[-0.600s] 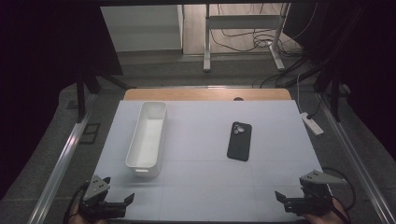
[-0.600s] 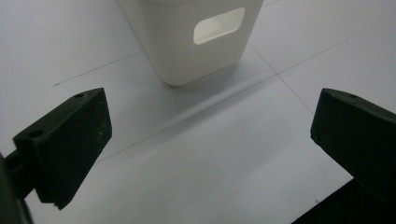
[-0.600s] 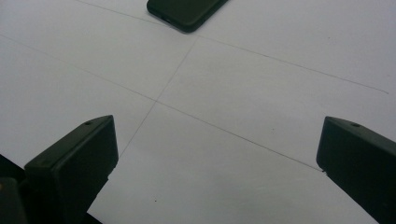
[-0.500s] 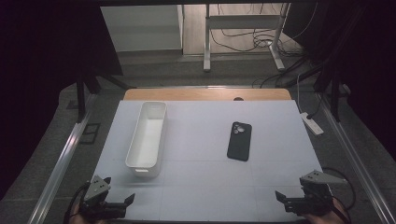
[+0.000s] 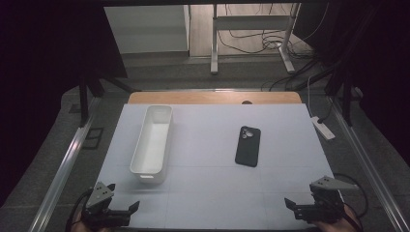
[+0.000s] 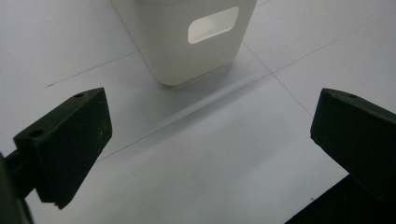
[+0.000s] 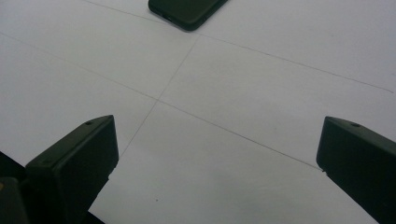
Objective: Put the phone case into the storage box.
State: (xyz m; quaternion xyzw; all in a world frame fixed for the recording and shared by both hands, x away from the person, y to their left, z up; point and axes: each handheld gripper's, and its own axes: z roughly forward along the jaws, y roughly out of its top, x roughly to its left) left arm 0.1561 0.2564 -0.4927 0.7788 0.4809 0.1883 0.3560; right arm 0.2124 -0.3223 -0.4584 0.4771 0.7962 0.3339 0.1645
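- Nearest me, my left tool (image 5: 126, 210) sits at the near left corner of the white surface (image 5: 208, 193), jaws spread wide with nothing between them.
- My right tool (image 5: 292, 207) sits at the near right corner, equally spread and empty.
- Farther out, the white bin (image 5: 153, 144) stands just ahead of my left tool, lengthwise away from me.
- The black phone (image 5: 248, 146) lies face down ahead of my right tool, well apart from the bin.

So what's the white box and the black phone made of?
The white box looks like matte plastic: smooth thin walls, rounded corners, and a moulded handle slot in its end, seen in the left gripper view. The black phone seems to have a matte black back, maybe a rubbery or plastic case; it shows no shine.
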